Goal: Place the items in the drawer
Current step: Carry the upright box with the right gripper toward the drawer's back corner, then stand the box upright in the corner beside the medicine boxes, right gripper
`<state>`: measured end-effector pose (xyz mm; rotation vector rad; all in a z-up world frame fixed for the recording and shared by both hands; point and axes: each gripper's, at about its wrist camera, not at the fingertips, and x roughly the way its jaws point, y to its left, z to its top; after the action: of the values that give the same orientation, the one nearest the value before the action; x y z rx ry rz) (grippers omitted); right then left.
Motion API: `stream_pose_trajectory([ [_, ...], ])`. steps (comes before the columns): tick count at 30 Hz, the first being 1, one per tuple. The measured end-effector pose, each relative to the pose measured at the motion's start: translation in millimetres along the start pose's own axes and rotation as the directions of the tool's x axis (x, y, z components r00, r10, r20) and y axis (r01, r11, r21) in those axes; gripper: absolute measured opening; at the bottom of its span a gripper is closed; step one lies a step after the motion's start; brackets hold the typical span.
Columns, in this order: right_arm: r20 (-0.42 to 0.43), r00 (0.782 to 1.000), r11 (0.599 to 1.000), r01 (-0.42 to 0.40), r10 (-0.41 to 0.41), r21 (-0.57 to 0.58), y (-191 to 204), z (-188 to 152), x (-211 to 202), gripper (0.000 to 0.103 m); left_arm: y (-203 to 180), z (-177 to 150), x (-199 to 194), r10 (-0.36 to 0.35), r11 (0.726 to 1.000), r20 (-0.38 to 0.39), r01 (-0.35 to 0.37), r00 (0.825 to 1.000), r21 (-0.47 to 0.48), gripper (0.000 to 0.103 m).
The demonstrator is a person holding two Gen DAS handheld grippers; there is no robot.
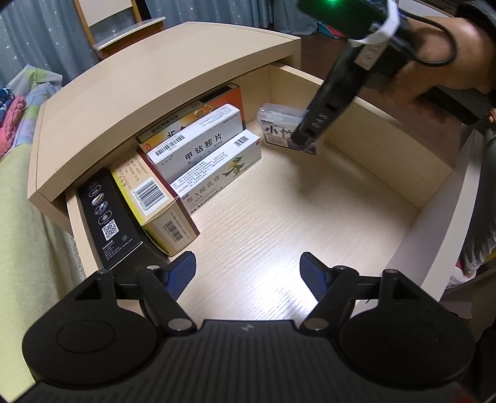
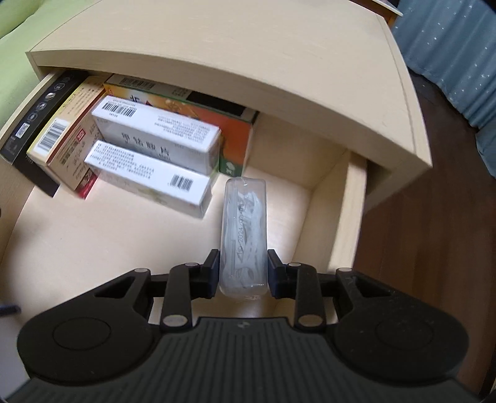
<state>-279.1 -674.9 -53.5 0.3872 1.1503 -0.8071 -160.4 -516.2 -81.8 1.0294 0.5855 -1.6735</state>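
The pale wooden drawer [image 1: 279, 198] stands pulled out, with several medicine boxes [image 1: 198, 145] packed upright along its left and back side. My right gripper [image 2: 243, 272] is shut on a clear plastic case of floss picks [image 2: 245, 229], holding it over the drawer's back right area beside the white boxes [image 2: 148, 179]. In the left wrist view the same case [image 1: 280, 128] hangs from the right gripper [image 1: 310, 136] near the drawer's far wall. My left gripper [image 1: 248, 272] hovers open over the drawer's front, its blue pads [image 1: 181, 274] bare.
The cabinet top [image 1: 161, 93] overhangs the drawer's back. A black box [image 1: 108, 220] leans against the left wall. A bed with green bedding [image 1: 18, 201] lies to the left, a wooden chair [image 1: 117, 28] behind, and dark wooden floor [image 2: 434, 248] to the right.
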Motion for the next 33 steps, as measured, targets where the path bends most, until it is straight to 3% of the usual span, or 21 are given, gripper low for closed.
stream_pose_trajectory([
  [14, 0.033, 0.999, 1.000, -0.014, 0.015, -0.025, -8.4, -3.5, -1.1, 0.027, -2.5, 1.5, 2.7, -0.003, 1.000, 0.002, 0.003, 1.000, 0.005, 0.076],
  [22, 0.056, 0.998, 1.000, 0.030, -0.030, -0.006, -6.5, 7.1, 4.5, 0.027, -1.2, 0.6, 1.6, -0.009, 1.000, 0.006, 0.009, 1.000, -0.001, 0.076],
  [33, 0.153, 0.982, 0.990, 0.120, -0.108, -0.074, -6.9, -0.9, -10.9, 0.029, -0.5, 1.2, 1.6, -0.011, 1.000, 0.007, 0.011, 1.000, -0.002, 0.076],
])
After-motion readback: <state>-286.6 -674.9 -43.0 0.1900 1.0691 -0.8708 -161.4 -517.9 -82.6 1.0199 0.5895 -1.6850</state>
